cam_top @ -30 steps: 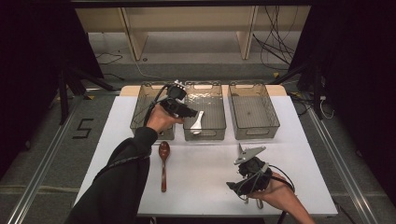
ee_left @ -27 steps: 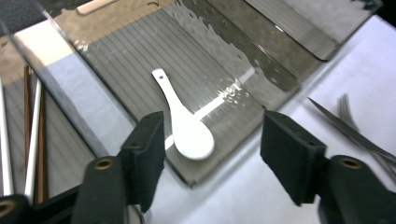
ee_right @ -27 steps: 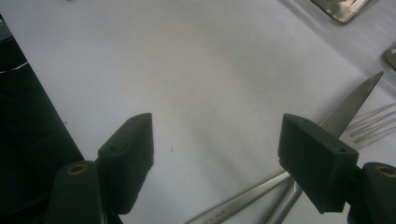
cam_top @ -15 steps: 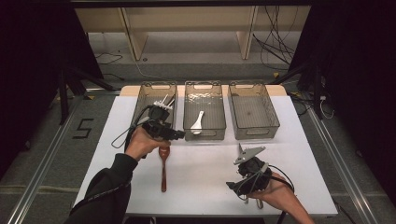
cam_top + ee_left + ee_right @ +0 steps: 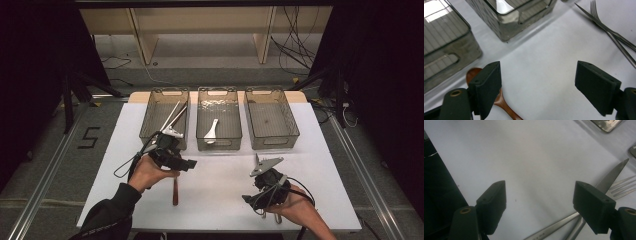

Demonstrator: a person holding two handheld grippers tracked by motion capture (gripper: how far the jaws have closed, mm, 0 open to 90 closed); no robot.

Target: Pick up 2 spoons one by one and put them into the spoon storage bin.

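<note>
White paper covers the table [image 5: 220, 200], and three clear bins stand in a row at its far edge, which looks like a sort of cutlery by kind: chopsticks [image 5: 172, 116] lean in the left bin [image 5: 150, 116], a pale spoon [image 5: 211, 131] lies in the middle bin [image 5: 218, 144], and the right bin [image 5: 292, 122] looks bare.

Near the left bin's front the left gripper [image 5: 176, 161] hangs low over a wooden spoon [image 5: 175, 190] that lies flat on the paper. Its jaws have just been opening and stand well apart with nothing between them; in the left gripper view the spoon's bowl [image 5: 472, 73] peeks out beside one jaw, so I judge it is lining up a grab.

At the near right the right gripper [image 5: 261, 169] waits, jaws apart, empty. A knife [image 5: 610, 178] and fork [image 5: 624, 187] lie on the paper just beyond it.
</note>
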